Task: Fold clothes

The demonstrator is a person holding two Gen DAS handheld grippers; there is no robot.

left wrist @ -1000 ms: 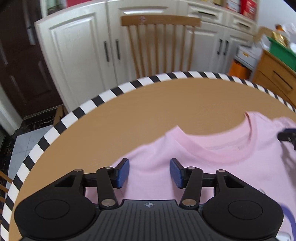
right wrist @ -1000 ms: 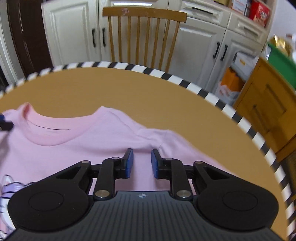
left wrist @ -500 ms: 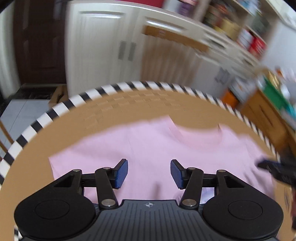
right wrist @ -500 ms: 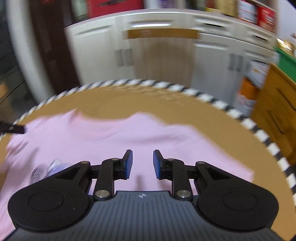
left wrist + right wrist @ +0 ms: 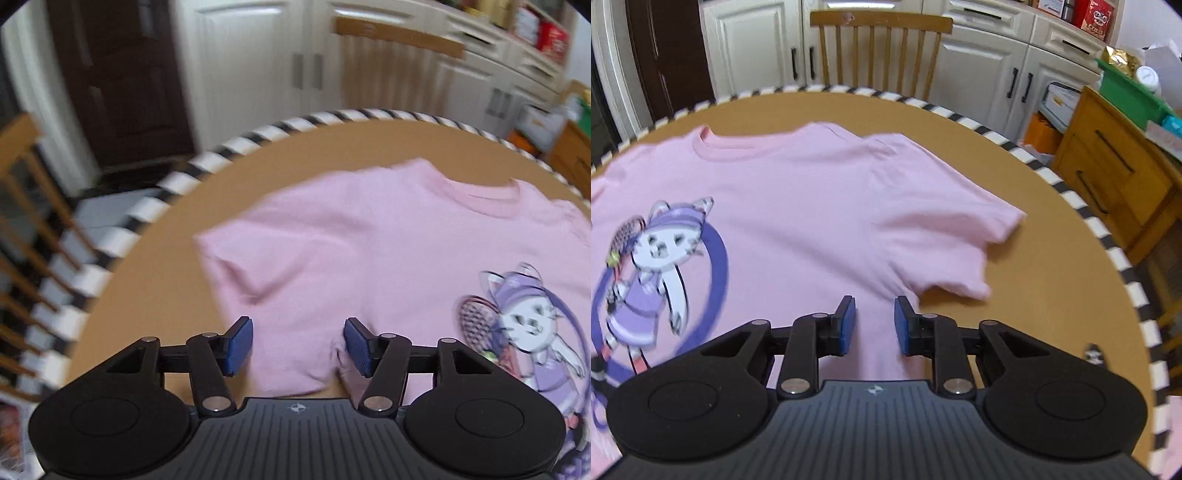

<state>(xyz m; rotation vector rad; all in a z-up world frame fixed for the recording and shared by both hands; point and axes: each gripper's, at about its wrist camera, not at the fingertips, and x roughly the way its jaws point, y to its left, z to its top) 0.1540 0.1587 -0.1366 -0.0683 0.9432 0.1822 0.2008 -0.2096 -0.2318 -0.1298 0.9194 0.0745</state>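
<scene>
While the shirt (image 5: 820,206) lies flat, print up, on the table (image 5: 1052,295), no fold shows; left gripper (image 5: 298,346) and right gripper (image 5: 874,320) gape, empty.

Left gripper (image 5: 298,346) fingers spread wide; right gripper (image 5: 874,325) apparently narrower, empty.

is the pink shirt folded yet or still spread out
Spread out, not folded. The pink shirt lies flat, print side up on the table, collar showing and both sleeves extended sideways. Both grippers are open above it.

Pink shirt (image 5: 820,206), purple print, seemingly cat; black-white-striped table rim (image 5: 1115,254)
</scene>
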